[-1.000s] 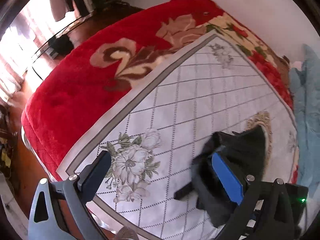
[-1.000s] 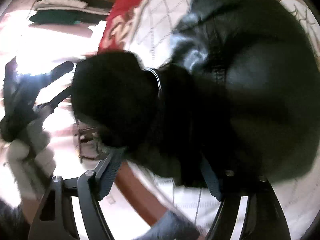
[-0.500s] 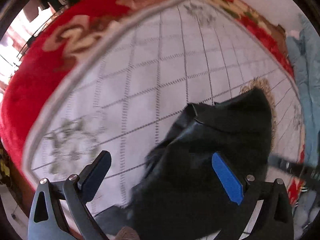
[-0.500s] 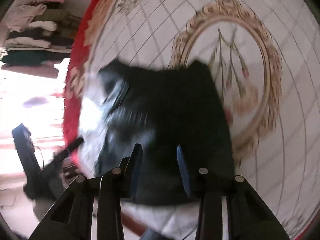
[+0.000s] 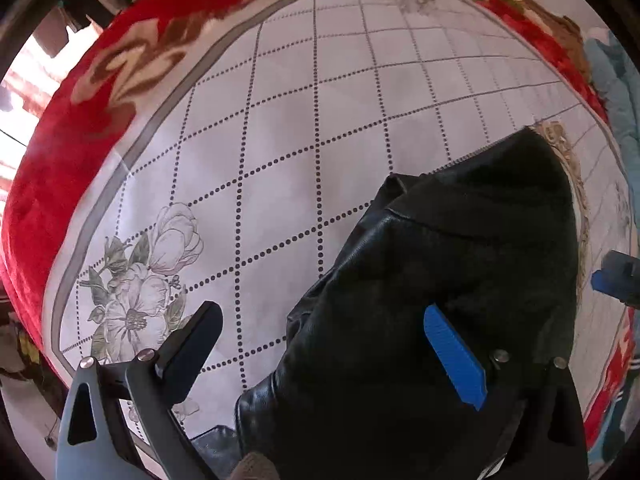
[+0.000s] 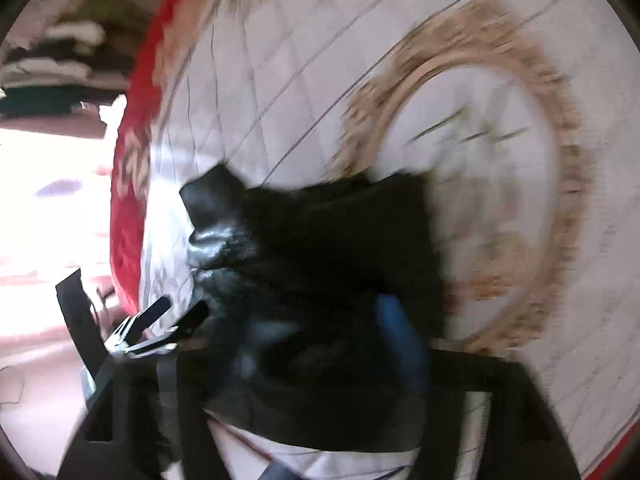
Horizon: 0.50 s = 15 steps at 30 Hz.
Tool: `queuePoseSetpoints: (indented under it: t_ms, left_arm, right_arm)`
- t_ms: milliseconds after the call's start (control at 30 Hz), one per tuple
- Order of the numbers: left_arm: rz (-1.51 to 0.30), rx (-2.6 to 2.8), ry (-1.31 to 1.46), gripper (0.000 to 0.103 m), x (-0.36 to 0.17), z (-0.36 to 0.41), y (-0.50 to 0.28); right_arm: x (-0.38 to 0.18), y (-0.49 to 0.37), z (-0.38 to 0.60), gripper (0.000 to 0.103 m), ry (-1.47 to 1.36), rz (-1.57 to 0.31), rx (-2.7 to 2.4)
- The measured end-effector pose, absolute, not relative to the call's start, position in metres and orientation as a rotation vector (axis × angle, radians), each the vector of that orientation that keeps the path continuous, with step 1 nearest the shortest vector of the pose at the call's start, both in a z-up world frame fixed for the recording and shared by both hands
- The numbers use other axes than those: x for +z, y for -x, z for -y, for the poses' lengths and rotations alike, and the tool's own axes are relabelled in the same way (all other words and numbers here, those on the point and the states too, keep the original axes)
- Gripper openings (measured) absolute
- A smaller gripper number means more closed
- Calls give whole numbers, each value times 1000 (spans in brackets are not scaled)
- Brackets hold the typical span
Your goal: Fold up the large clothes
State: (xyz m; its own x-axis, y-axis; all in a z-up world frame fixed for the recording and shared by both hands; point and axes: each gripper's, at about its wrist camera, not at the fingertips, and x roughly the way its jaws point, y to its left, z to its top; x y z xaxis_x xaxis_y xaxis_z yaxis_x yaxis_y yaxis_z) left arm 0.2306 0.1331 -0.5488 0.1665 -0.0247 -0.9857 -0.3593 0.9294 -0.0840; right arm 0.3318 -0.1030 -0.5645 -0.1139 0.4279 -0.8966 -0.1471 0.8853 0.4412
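Hovering, both grippers gape, right gripper (image 6: pixel 288 320) just reopened, left gripper (image 5: pixel 320 344) beside slick black leather jacket (image 5: pixel 460 264); bundle may slump unfolded.

The left gripper (image 5: pixel 320 340) has grey-blue frame arms pierced with triangular cut-outs and fastened by round silver screw heads. One flat rectangular finger (image 5: pixel 191 354) shows black; the other finger's ribbed pad (image 5: pixel 454 360) is bright blue. The right gripper (image 6: pixel 292 320), blurred, has a dark frame and a blue pad (image 6: pixel 400 328) on one finger.
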Motion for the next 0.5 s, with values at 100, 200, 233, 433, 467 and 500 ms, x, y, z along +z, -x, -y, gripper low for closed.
queuePoseSetpoints:
  t_ms: [100,200,233,433,467,500]
  left_arm:
    - [-1430,235,303,103,-566,-129,-228]
    - [-1439,227,335,103,-574,-131,-227]
    - [-1440,220,337,103,-574,-131,-228]
    - [-1441,206,299,103,-581,-133,-240]
    - [-1447,205,303,103,-579,-133,-240]
    - [-1459,215,315,103,-574,-136,-239]
  right_arm:
    - [-587,-324,145,81,-282,-1615,528]
    - [-657,-315,164,84,-485,-1769,635]
    - [-671,-314,164,85,-599,-1763,693]
    - [-678,-308,140,63,-660,-1715,750]
    - [-671,-304,150,58,-693,-1711,711]
    - [-664,-299,158,50,-728,-1695,670]
